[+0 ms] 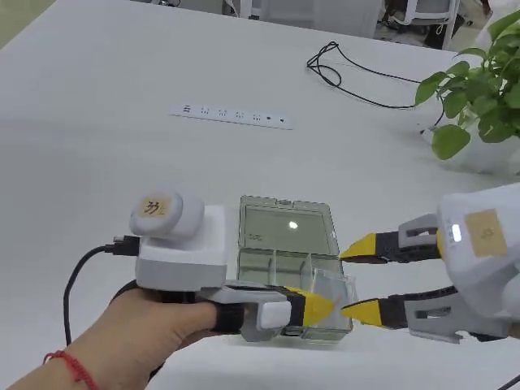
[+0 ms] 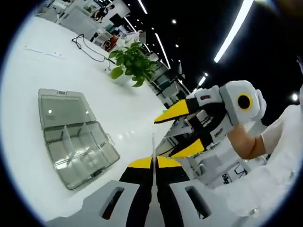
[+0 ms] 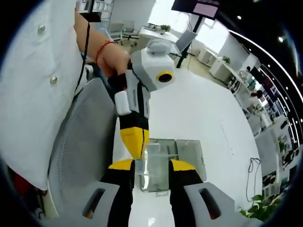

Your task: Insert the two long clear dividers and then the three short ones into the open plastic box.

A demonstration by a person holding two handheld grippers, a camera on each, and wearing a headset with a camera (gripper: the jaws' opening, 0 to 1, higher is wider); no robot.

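Left gripper [image 1: 318, 306], clamped on a clear divider [image 1: 335, 291], with the open box [image 1: 253, 268] just beneath its tips on the counter [image 1: 106, 162]. Right gripper [image 1: 352, 280] gapes wide around the divider. Apparently the short-divider stage; next comes lining it up with a slot.

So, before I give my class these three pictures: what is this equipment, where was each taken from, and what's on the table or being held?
No robot here: a person holds a two-fingered gripper in each hand. One picture comes from a headset camera looking down; the two round ones come from cameras riding on the grippers. On the white table lie an open clear plastic box, lid folded back, a white power strip, a black cable and a green leafy plant. The left gripper has its yellow-tipped fingers shut on a clear plastic divider; the right gripper is open, close to it.
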